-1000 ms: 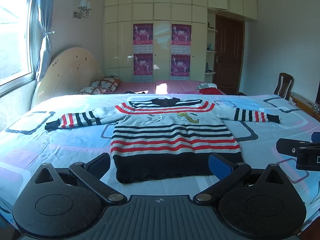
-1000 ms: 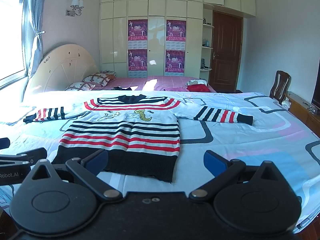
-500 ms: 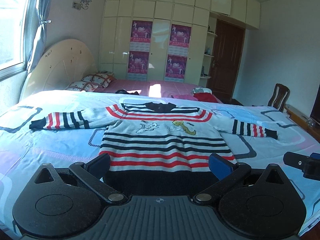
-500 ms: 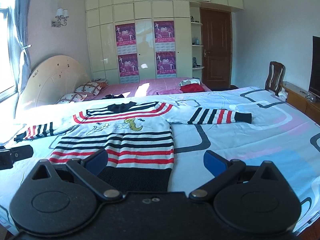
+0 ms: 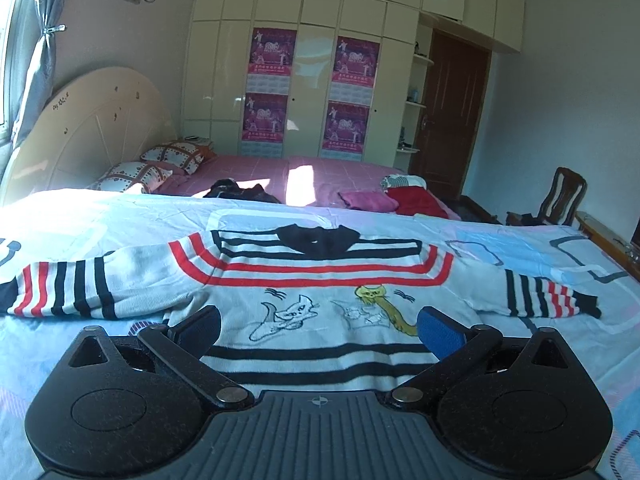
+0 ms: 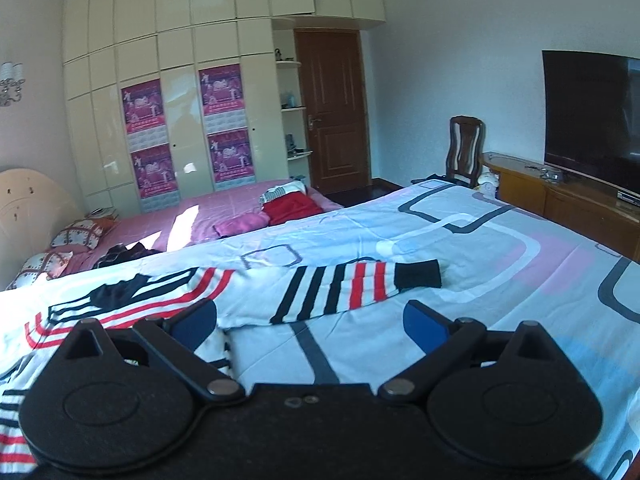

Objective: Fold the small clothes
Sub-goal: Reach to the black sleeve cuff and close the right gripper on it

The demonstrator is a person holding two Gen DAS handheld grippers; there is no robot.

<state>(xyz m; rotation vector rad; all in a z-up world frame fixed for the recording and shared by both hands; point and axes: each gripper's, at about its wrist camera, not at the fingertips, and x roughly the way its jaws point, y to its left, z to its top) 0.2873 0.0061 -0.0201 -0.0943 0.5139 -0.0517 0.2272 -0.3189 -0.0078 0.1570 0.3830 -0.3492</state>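
Both grippers moved forward: my left gripper (image 5: 318,326) and right gripper (image 6: 310,322), jaws wide, empty, hide the sweater's (image 5: 320,280) hem.

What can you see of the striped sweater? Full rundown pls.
The striped sweater is a small knit pullover, whitish with red and navy stripes, a dark collar and cartoon cat drawings on the chest. It lies flat, front up, unfolded on the bedspread, both sleeves spread sideways; the sleeve on the right ends in a dark cuff. Its hem is hidden behind the left gripper, open over the chest. The right gripper, open, points at that sleeve. Neither visibly holds it.
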